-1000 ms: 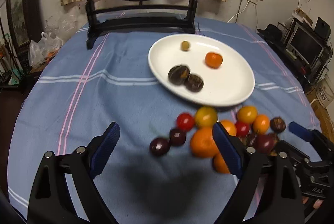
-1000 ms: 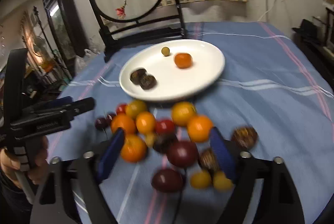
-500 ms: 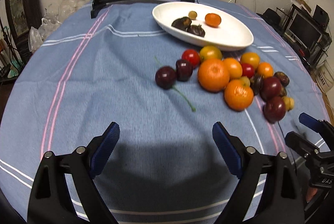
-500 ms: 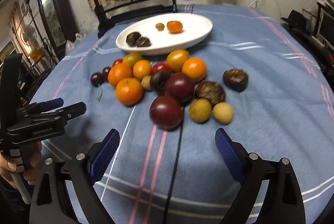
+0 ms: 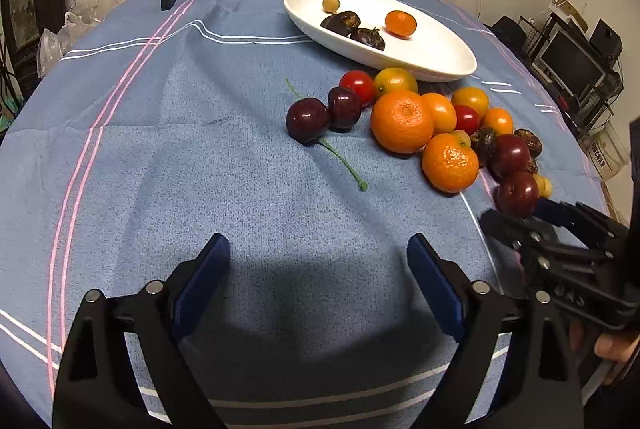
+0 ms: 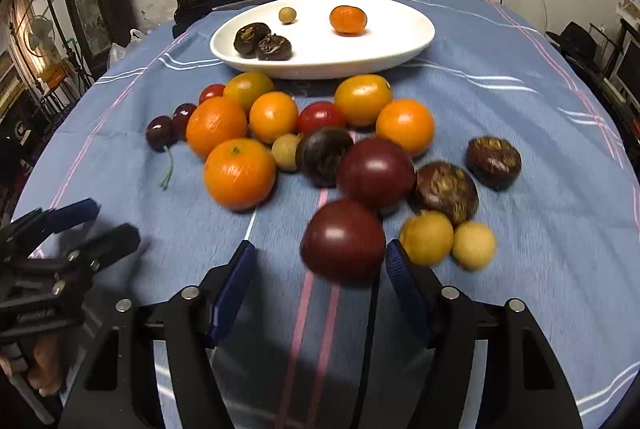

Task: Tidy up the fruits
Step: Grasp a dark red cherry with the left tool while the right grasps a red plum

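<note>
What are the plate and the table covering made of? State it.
Plate: seemingly glazed ceramic, though it could be melamine; smooth white surface with a soft sheen. Table covering: woven cloth, matte blue with fine visible texture, white and pink stripes, and creases.

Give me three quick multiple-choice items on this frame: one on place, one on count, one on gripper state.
1. Where does the dark red plum lie?
A. on the white plate
B. on the cloth between the right gripper's fingers
C. in the left gripper

2. How many fruits lie on the white plate?
A. two
B. four
C. seven

3. What is between the fingers of the left gripper?
A. a mandarin
B. a cherry
C. nothing

Answers:
1. B, the plum sits between the closing jaws of the right gripper.
2. B, one orange, one small yellow-green and two dark ones.
3. C, only bare blue cloth shows there.
</note>
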{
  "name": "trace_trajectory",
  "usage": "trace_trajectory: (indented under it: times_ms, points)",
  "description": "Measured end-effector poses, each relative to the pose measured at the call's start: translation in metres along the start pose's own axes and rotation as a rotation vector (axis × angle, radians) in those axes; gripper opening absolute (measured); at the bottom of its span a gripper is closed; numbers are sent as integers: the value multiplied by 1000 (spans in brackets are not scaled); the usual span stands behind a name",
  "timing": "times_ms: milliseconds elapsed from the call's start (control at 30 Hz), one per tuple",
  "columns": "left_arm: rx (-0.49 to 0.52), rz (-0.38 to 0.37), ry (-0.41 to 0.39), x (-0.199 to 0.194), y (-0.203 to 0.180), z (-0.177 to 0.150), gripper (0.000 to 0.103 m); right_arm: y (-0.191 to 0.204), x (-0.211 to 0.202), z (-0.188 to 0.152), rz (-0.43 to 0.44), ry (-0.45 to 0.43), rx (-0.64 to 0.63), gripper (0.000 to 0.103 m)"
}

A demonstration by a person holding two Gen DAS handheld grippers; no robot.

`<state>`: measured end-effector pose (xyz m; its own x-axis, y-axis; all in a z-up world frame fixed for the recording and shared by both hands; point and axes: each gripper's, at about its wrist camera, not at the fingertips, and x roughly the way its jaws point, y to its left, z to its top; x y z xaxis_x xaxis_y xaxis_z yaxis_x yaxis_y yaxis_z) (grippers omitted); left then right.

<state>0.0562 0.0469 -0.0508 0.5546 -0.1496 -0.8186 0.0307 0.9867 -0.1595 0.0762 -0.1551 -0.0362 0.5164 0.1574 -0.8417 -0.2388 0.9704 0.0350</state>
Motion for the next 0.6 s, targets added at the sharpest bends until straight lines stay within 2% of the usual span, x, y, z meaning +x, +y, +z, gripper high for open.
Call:
trace_trajectory:
  times_ms: [33, 67, 200, 300, 533, 600]
  points:
    - [-1, -1, -1, 0, 0, 0, 88, 0, 1, 1, -18, -5, -7, 42]
    - [-1, 0, 0, 1, -1, 1, 88, -1, 1, 3, -41, -11, -12, 39]
    - [10, 13, 5, 1, -4, 1, 88, -7, -1, 2, 16, -12, 4, 38]
    - [38, 39, 23, 4, -7, 3, 88, -10, -6, -3, 101, -17, 15, 38]
    - [60, 130, 29, 11, -8, 26, 88, -9, -14, -14, 175, -25, -13, 38]
    - [77, 146, 20, 13, -10, 35, 83, -8, -15, -16, 188, -26, -20, 38]
